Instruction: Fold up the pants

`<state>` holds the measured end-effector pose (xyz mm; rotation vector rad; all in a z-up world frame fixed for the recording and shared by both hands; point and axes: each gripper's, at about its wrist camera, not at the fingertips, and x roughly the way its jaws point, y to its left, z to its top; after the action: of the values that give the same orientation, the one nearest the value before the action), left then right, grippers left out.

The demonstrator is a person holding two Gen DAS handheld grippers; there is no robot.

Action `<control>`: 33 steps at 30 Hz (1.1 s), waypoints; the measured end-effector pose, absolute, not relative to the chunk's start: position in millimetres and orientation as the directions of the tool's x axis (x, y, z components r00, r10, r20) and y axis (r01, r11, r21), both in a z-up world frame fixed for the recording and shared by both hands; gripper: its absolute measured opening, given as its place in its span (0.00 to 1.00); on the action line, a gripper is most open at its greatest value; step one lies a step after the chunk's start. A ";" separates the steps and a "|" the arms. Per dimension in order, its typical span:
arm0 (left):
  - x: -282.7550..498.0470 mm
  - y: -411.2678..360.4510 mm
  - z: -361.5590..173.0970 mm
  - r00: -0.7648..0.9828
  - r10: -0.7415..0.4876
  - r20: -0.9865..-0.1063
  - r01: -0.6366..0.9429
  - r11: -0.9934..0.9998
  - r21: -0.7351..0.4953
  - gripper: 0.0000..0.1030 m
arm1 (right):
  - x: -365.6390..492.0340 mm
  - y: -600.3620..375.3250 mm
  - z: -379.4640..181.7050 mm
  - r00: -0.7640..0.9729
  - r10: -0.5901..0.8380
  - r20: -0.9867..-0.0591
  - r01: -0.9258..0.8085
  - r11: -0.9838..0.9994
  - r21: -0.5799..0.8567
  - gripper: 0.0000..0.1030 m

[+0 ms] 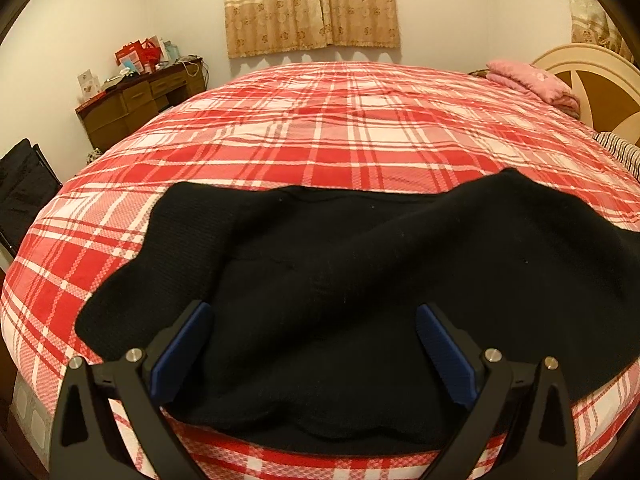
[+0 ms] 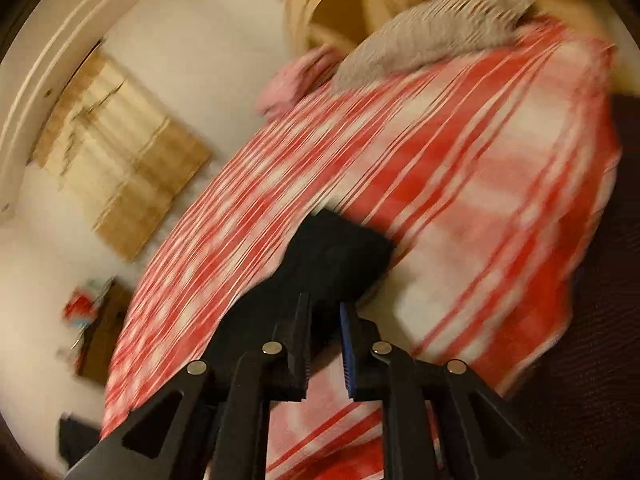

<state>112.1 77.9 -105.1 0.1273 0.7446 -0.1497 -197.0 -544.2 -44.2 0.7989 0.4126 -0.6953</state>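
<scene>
Black pants (image 1: 340,280) lie spread across the near edge of a bed with a red and white plaid cover (image 1: 320,120). My left gripper (image 1: 314,312) is open, its blue-padded jaws wide apart just above the pants and holding nothing. In the blurred, tilted right wrist view my right gripper (image 2: 325,312) is shut on an end of the black pants (image 2: 336,256), which it lifts above the plaid cover (image 2: 460,184).
A wooden desk (image 1: 136,100) with red bags stands at the far left wall. A folded pink blanket (image 1: 532,80) and a headboard (image 1: 592,76) are at the far right. A grey striped cloth (image 2: 436,28) lies near the headboard. Curtains (image 1: 312,4) hang behind the bed.
</scene>
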 end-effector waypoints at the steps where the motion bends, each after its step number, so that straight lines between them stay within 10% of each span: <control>1: 112.0 77.7 -105.3 0.726 -0.087 -0.682 0.179 0.982 0.065 1.00 | -193.9 -545.2 -38.3 0.697 -0.426 -0.577 0.711 0.518 0.477 0.29; 4: 113.6 76.6 -104.8 0.722 -0.078 -0.687 0.171 0.983 0.068 1.00 | -164.9 -553.2 -25.7 0.712 -0.396 -0.579 0.674 0.614 0.410 0.65; 11: 115.8 74.5 -103.8 0.713 -0.060 -0.698 0.152 0.986 0.070 1.00 | -101.5 -586.2 -51.5 0.610 -0.337 -0.717 0.621 0.766 0.167 0.64; 19: 119.1 71.8 -103.2 0.710 -0.046 -0.703 0.138 0.988 0.075 1.00 | -78.8 -573.0 -73.5 0.542 -0.363 -0.758 0.530 0.847 -0.027 0.52; 24: 120.3 71.8 -102.3 0.709 -0.044 -0.704 0.135 0.988 0.074 1.00 | -68.5 -562.6 -62.1 0.528 -0.348 -0.775 0.478 0.876 -0.067 0.14; 29: 119.7 73.2 -102.6 0.719 -0.041 -0.694 0.117 0.991 0.062 1.00 | -96.8 -561.5 -34.1 0.642 -0.454 -0.618 0.596 0.802 0.030 0.08; 33: 119.0 70.3 -103.4 0.725 -0.015 -0.689 0.088 0.994 0.071 1.00 | -79.0 -569.2 -70.6 0.541 -0.461 -0.703 0.618 0.785 -0.039 0.09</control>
<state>119.0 70.3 -103.4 0.1006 0.7585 -0.0569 -79.0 -569.2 -70.6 0.2247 0.7638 -0.6469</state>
